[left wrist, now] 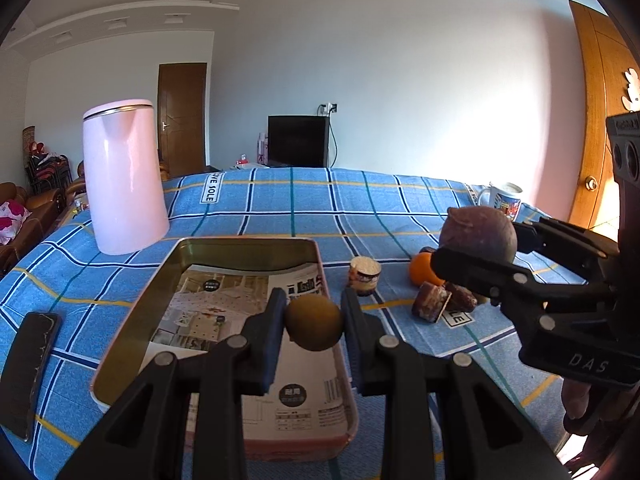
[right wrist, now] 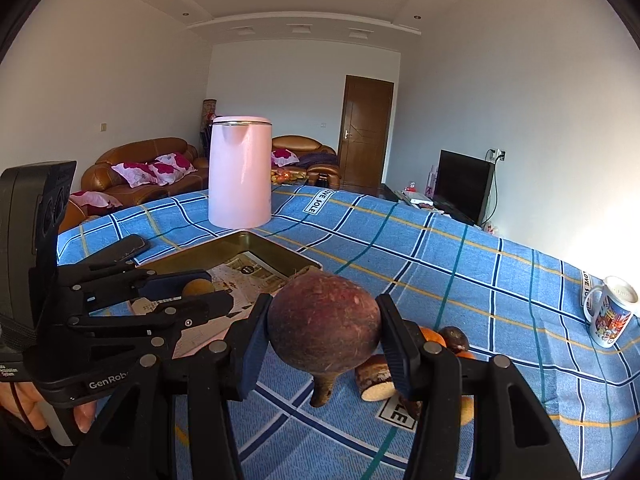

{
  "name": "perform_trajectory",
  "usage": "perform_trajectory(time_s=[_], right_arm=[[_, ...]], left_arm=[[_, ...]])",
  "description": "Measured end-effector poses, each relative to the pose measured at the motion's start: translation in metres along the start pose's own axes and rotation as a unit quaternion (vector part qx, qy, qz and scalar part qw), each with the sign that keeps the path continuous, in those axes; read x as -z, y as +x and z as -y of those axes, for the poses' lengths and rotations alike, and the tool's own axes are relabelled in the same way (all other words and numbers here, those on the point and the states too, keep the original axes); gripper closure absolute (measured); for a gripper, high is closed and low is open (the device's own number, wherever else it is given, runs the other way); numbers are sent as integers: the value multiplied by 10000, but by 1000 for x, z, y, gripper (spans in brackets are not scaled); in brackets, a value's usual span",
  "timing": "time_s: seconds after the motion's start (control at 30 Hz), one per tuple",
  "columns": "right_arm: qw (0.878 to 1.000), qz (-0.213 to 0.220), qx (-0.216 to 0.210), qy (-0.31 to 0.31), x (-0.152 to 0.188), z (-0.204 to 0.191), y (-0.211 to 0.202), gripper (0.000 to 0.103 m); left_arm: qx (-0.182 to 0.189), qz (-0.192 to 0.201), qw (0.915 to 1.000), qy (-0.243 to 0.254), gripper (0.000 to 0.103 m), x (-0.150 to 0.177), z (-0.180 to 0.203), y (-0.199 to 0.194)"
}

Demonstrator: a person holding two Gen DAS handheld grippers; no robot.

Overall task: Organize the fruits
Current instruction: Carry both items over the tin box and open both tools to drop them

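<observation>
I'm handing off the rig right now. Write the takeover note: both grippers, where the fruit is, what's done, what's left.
Left gripper: shut on a small brown fruit, held above the metal tray.
Right gripper: shut on a large reddish-brown fruit, held over the tablecloth, short of the tray.
Done: no fruit visible in the tray, only printed paper.
Left: release both into the tray, then fetch the orange and neighbouring pieces.
</observation>
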State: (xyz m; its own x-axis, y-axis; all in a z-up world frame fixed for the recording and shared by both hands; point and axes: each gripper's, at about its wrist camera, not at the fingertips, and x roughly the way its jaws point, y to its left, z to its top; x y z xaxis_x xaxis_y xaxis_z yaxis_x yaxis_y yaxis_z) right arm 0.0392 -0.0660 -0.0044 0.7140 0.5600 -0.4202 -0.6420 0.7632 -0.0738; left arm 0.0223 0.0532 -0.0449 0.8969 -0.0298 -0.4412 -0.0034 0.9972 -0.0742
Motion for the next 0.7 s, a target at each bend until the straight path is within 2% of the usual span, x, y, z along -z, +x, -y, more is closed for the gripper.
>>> perform_trajectory(time_s=[0.3,0.7], right_arm=[[9994,-140,-314,-23,-14,-21,31,50],[9952,-622,-744,146,-19,-49,86,50]], left_arm=[[-183,-40,9993,-335,74,-9,-40,9],[-490,-262,9967,-590,74,-11,-81,24]])
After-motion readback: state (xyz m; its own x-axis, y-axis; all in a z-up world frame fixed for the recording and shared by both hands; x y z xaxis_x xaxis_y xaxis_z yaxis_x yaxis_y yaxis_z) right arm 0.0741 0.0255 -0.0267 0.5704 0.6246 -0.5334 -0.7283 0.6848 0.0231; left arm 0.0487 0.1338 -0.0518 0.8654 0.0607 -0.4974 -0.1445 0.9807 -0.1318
